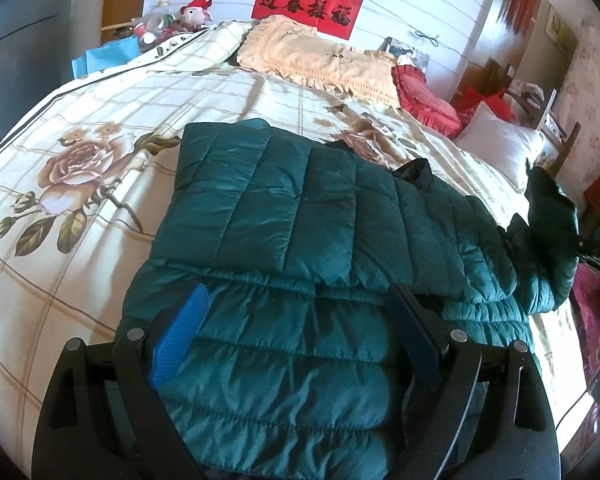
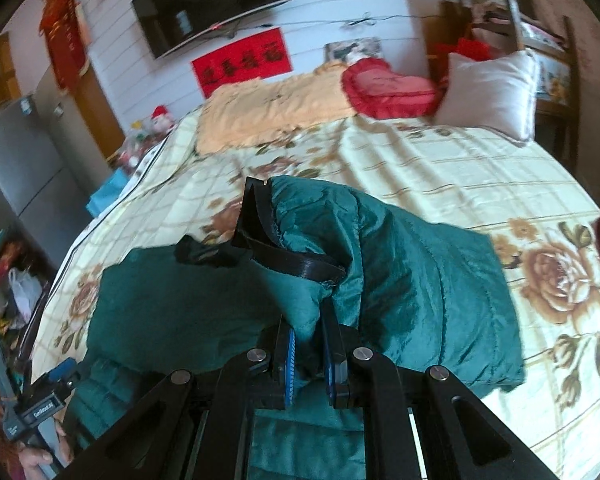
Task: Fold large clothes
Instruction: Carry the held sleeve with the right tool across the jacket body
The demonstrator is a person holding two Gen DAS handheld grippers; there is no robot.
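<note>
Lying across the bed (image 1: 80,92), the jacket (image 1: 300,216) is spread flat on the floral bedspread, quilted and teal, with one part folded over the body and a seam running between the layers.

From the left wrist view, the left gripper (image 1: 296,312) tilts downward over the near part of the jacket. Its fingers (image 1: 180,332) are spread wide, one to each side of a broad stretch of quilted fabric; whether the tips touch the fabric I cannot tell.

At the right edge of that view, a bunched part of the jacket is lifted off the bed beside a dark piece of the other tool.

From the right wrist view, the right gripper (image 2: 310,356) also points down at a slant. Its fingers (image 2: 290,360) are pressed nearly together, pinching a fold of the jacket (image 2: 420,292) between the blue pads. The pinched fabric rises in a hump ahead of the fingers, with a black strap (image 2: 300,264) crossing it. This view is slightly blurred.

Low at the left of the right wrist view, a hand (image 2: 36,460) grips the other tool's handle.

Pillows (image 1: 320,56) lie at the far end of the bed, against the wall.
</note>
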